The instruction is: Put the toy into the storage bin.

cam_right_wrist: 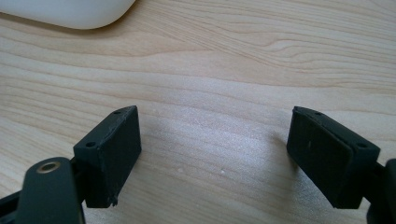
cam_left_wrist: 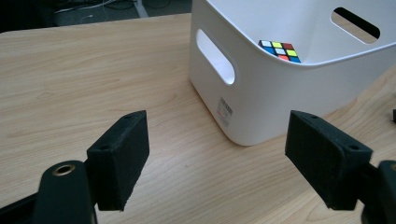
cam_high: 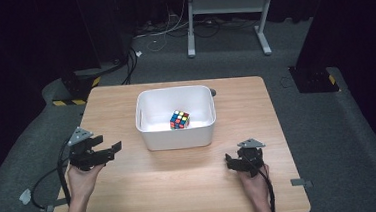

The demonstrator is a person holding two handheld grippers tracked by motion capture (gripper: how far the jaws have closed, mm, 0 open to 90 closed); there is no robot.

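A colourful puzzle cube [cam_high: 179, 119] lies inside a white bin [cam_high: 150, 138] at the table's middle; in the left gripper view the cube's top [cam_left_wrist: 280, 50] peeks over the bin wall [cam_left_wrist: 261, 102]. My left gripper [cam_high: 110, 149] hovers left of the bin, pointing toward its near corner, open with nothing between its pads [cam_left_wrist: 217, 156]. On the right, my right gripper [cam_high: 230, 162] sits low over the bare wood near the bin's front right corner, also open and empty [cam_right_wrist: 215, 151].
The wooden table [cam_high: 191, 186] has bare room in front of the bin and on both sides. The bin has oval handle cutouts [cam_left_wrist: 215, 56]. Cables trail off the left edge [cam_high: 46, 181]. A white frame stand [cam_high: 227, 13] is on the floor behind.
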